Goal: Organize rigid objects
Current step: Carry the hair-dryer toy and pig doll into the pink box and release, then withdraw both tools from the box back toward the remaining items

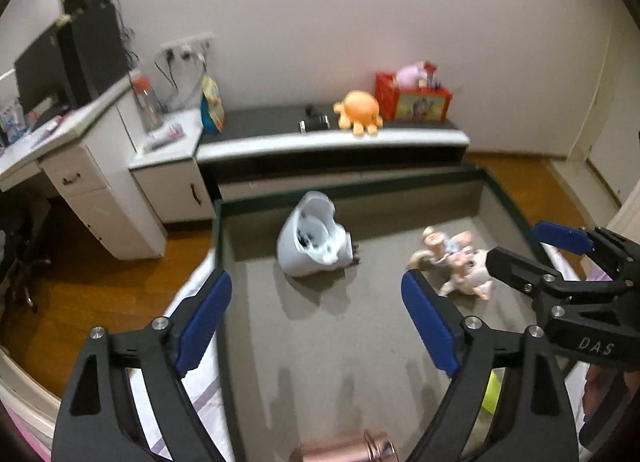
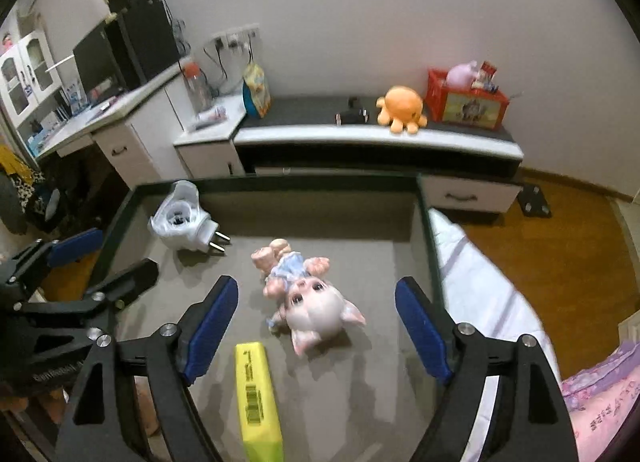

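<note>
Nearest our left fingers, at six o'clock, a rose-gold cylinder lies at the frame's bottom edge. They are spread wide, nothing between them, over bare grey floor of the dark-rimmed tray. At twelve o'clock the white plug-in device lies just short of the far wall. Our right fingers, also parted and empty, hang over the same tray, a yellow box at their six o'clock. The pig figurine lies on its side at twelve o'clock, near the middle, apart from the plug-in device at ten o'clock. Open grey floor runs along the tray's right rim at three o'clock. Beyond the far rim stands a low cabinet.
</note>
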`<state>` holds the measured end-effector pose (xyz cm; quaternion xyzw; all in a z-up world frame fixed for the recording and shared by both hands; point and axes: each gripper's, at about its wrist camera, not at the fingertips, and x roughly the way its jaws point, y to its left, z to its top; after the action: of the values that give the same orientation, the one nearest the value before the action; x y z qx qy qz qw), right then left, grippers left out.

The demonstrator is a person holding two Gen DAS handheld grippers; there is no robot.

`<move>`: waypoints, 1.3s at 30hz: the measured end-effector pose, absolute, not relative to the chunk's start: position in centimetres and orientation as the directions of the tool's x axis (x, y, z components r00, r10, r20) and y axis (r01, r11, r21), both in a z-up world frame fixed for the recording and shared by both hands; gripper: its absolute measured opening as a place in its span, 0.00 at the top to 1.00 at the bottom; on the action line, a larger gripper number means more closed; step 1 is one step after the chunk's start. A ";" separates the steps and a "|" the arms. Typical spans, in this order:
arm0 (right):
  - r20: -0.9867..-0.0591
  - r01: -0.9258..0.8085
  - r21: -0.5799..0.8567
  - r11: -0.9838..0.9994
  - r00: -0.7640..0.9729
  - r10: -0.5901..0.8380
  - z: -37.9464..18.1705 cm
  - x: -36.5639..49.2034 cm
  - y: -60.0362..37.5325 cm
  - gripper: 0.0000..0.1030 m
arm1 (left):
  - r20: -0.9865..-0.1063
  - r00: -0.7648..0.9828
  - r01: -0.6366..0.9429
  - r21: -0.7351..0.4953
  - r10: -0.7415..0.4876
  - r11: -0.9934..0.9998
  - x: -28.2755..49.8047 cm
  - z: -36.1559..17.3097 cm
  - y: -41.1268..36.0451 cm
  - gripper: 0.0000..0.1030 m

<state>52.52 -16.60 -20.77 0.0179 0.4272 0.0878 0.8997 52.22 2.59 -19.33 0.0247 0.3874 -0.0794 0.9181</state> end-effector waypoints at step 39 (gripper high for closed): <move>-0.310 -0.037 0.061 0.997 0.949 0.054 -13.9 16.1 -18.5 0.00 | -0.294 0.955 0.058 0.056 -0.039 0.997 15.3 -13.6 2.4 0.00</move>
<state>16.13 -18.49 -13.91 0.0270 0.1579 0.0232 0.9868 15.29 2.42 -13.61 0.0321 0.1482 -0.0247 0.9881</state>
